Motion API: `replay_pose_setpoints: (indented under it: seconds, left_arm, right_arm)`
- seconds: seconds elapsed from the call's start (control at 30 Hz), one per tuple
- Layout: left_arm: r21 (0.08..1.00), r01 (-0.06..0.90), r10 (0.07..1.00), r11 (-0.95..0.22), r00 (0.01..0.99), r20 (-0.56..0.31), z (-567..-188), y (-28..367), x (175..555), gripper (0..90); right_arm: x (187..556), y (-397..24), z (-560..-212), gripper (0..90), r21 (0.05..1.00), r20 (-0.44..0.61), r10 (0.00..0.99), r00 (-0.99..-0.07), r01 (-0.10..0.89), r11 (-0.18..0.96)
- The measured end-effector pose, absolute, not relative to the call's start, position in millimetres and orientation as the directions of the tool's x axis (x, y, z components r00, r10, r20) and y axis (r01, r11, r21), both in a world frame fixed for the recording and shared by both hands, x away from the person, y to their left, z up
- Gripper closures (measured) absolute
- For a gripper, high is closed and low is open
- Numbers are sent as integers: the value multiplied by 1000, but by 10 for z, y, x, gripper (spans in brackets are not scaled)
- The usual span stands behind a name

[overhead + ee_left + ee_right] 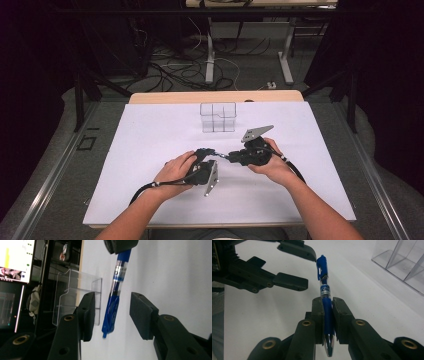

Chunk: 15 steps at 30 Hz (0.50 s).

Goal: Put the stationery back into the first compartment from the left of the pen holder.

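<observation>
While lettered "CIR", pen [326,293] sits claw-clamped.

I see a blue click pen [325,297] with a clear barrel section, white lettering on a blue label band and a chrome tip, held off the white table [150,150] by its blue grip between my right gripper's [327,315] closed jaws. Its clip end points away into the gap between my left gripper's [112,315] spread jaws, touching neither pad. A clear plastic compartment organiser [218,117] stands upright near the table's far edge.
</observation>
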<state>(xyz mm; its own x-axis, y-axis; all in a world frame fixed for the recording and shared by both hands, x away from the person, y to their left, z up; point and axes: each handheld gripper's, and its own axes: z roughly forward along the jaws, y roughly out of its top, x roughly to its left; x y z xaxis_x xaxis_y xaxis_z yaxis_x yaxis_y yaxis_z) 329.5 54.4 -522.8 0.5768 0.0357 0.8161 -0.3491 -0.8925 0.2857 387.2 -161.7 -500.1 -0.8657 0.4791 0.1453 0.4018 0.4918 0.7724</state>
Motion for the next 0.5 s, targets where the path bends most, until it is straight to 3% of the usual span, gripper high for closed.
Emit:
replay_pose_setpoints:
  seconds: [0.3,0.5]
  left_arm:
    - [185,-370,-46,-910,536,843,-5288,428,3290,628]
    - [176,-379,-49,-909,515,856,-5286,389,3254,683]
  right_arm:
    - [3858,-1579,-4997,806,774,149,467,-872,397,494]
    - [3851,-1542,-5003,805,772,141,461,-876,389,502]
